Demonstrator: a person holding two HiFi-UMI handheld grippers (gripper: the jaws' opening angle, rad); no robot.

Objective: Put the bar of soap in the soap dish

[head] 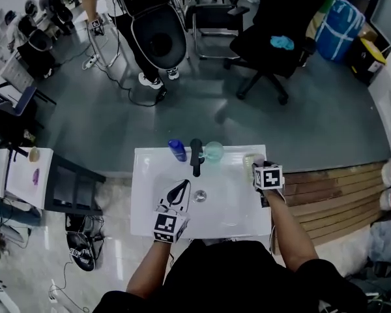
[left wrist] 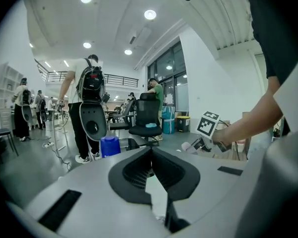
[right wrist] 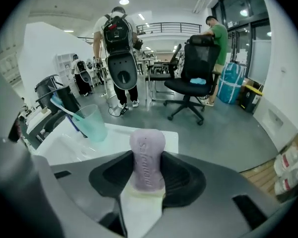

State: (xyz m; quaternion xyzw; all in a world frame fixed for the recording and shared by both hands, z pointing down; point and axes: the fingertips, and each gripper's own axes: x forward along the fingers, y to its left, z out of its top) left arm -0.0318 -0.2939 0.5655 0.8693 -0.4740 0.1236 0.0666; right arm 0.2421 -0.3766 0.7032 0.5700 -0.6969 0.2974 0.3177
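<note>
At mid-frame of the right gripper view: my right gripper (right wrist: pixel 147 165) is clenched on the purple bar of soap (right wrist: pixel 147 150), which stands upright between the jaws.
Left gripper (left wrist: pixel 151 151): jaws together, nothing held, over the sink (head: pixel 150 222).
Step, as I judge it: lower the soap centred over the pale soap dish (right wrist: pixel 139 209) and release only once it rests.
Head view alone: shows the dish at the sink's right rear, near the teal cup (head: pixel 214 150).
Right gripper view alone: shows the grip itself.

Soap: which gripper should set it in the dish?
Right. The right gripper is shut on the soap, and what looks like the pale dish lies just below it. The left gripper is shut and empty, across the sink.
</note>
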